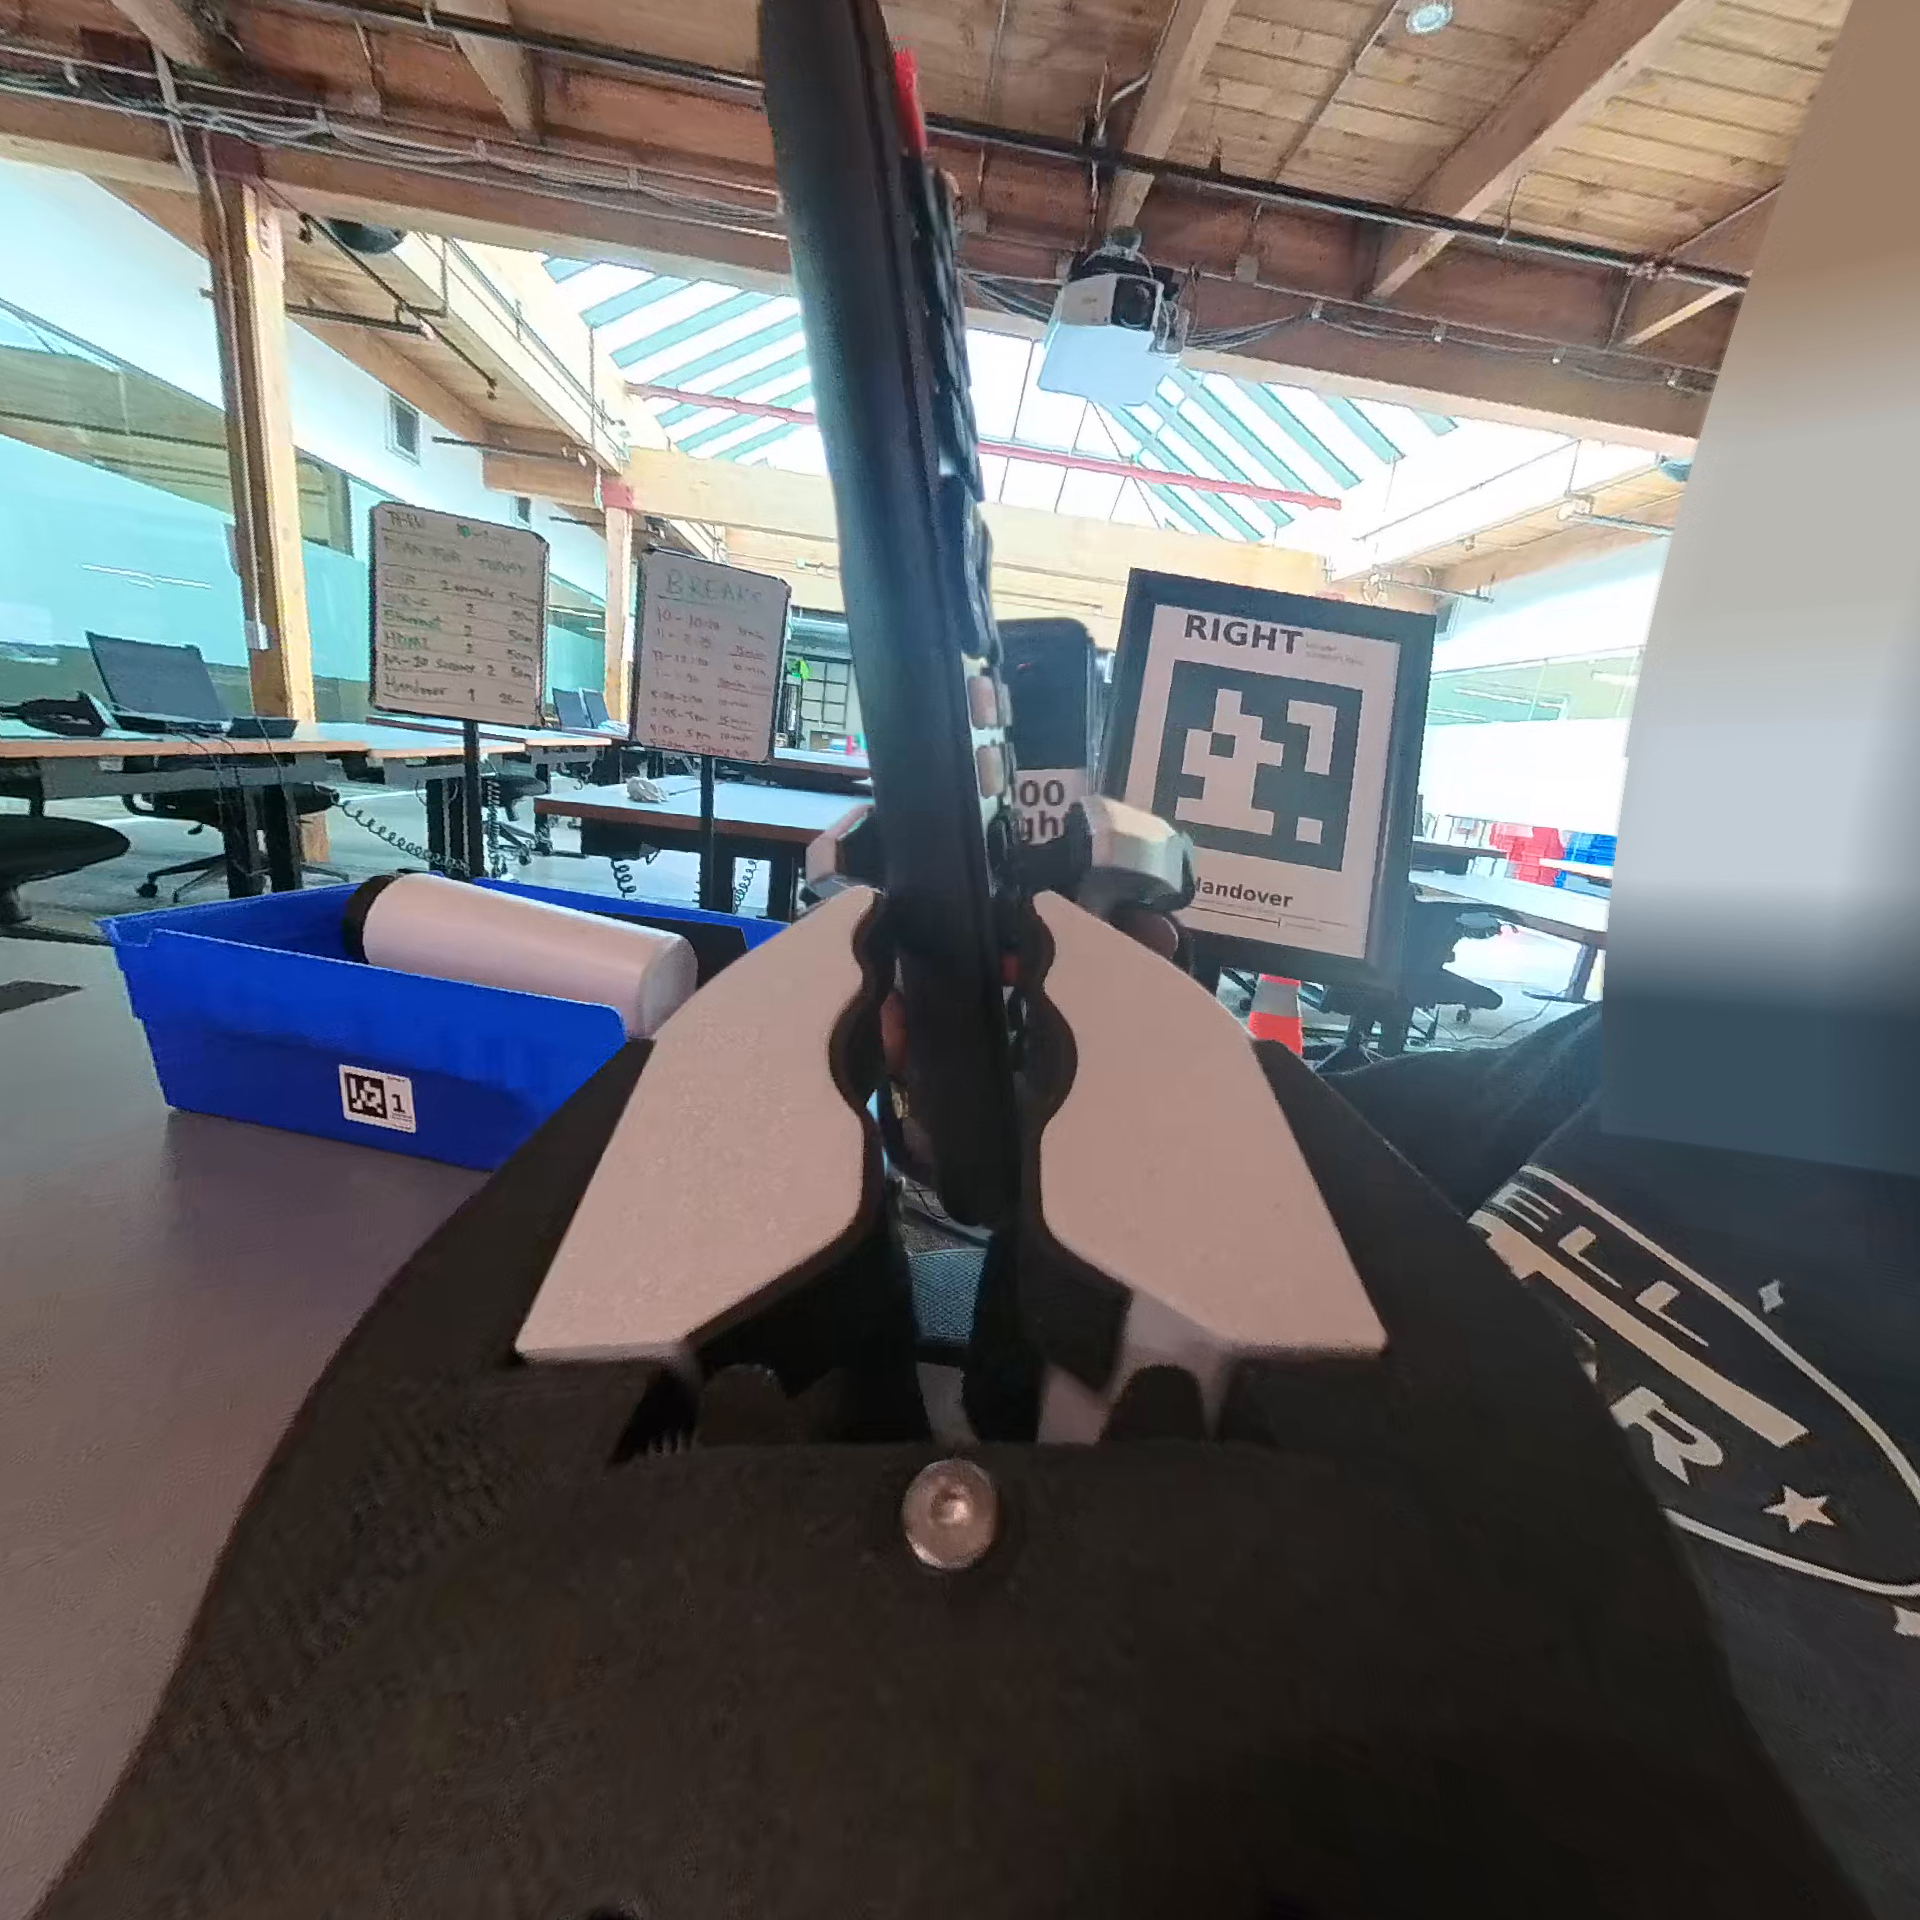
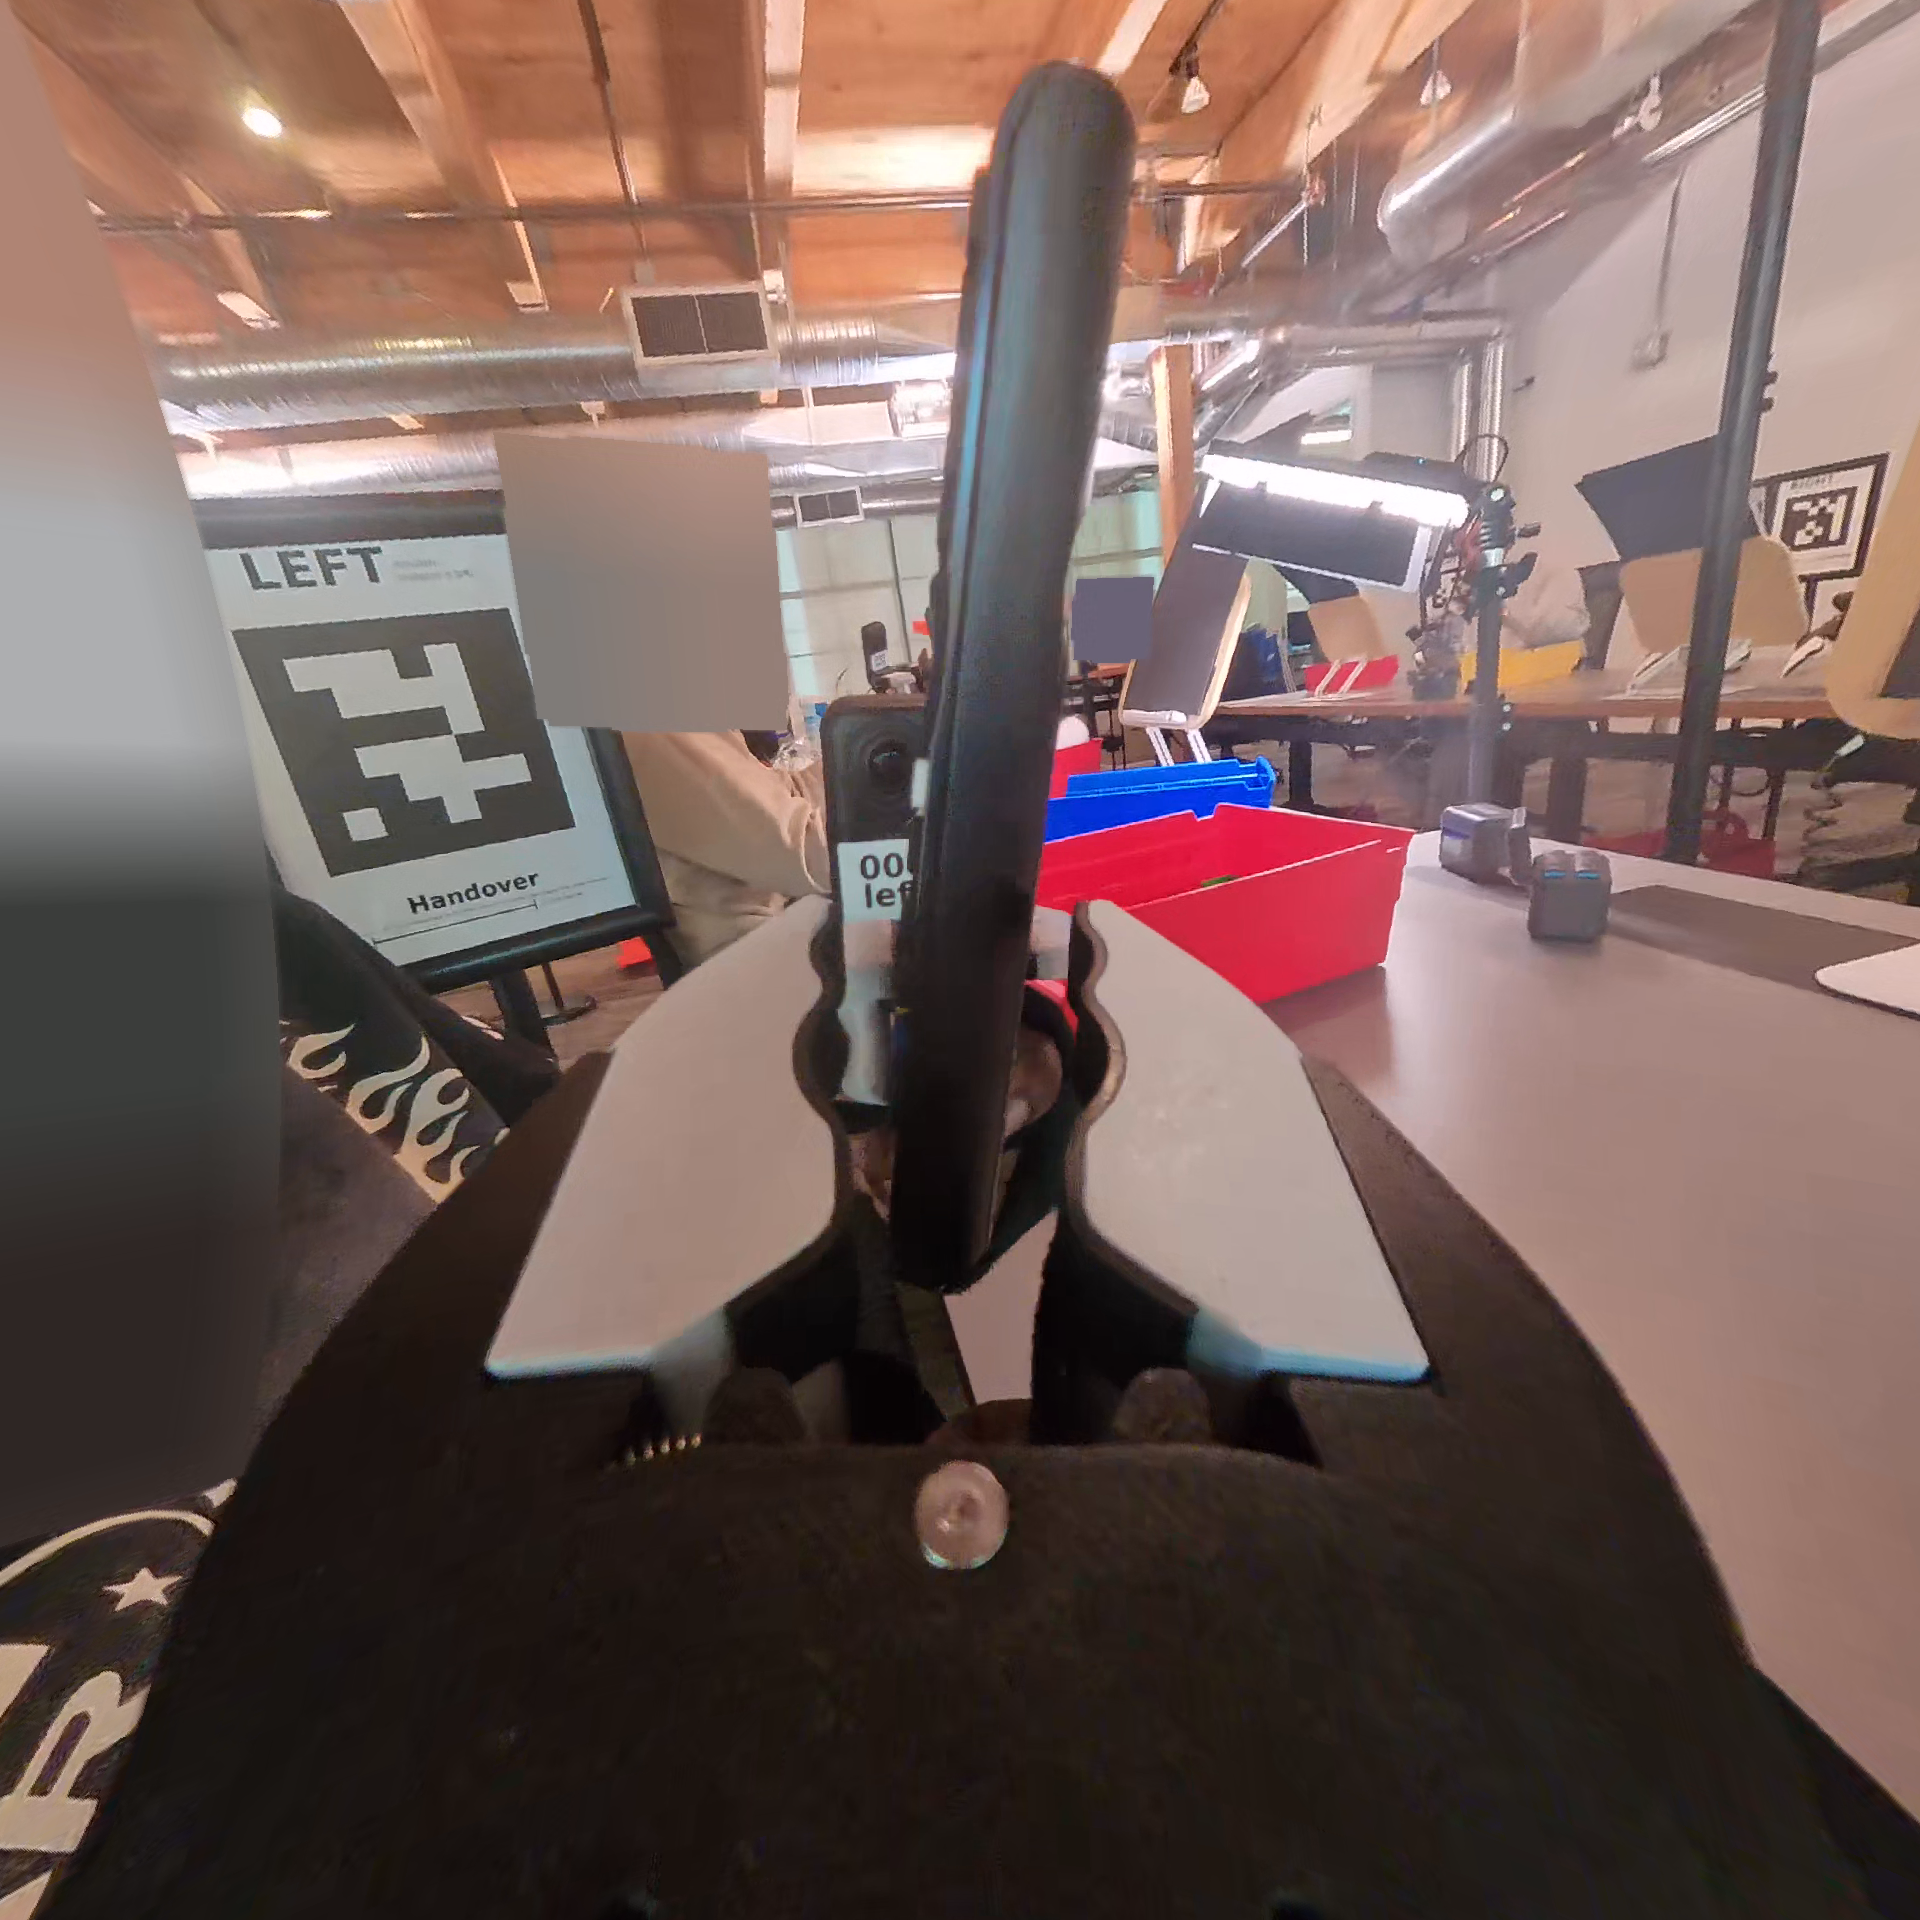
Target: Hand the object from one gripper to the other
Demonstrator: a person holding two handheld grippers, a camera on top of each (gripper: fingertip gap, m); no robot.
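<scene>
A long black remote control (image 1: 883, 520) stands upright between the fingers of both grippers; its buttons face right in the left wrist view, and its plain back shows in the right wrist view (image 2: 1029, 416). My left gripper (image 1: 956, 914) is shut on the remote's lower part. My right gripper (image 2: 954, 920) faces it from the other side, its jaws around the same lower part with a narrow gap on each side. The right gripper's silver finger (image 1: 1132, 852) shows behind the remote. The left gripper's white finger (image 2: 862, 1029) shows pressed beside the remote.
A blue bin (image 1: 312, 1018) holding a white cylinder (image 1: 520, 935) sits on the grey table (image 1: 156, 1299) at left. A red bin (image 2: 1247, 894) and small dark devices (image 2: 1569, 894) sit on the table at right. Framed marker signs (image 1: 1262, 769) (image 2: 405, 748) stand behind. The grippers are tip to tip, or close to it.
</scene>
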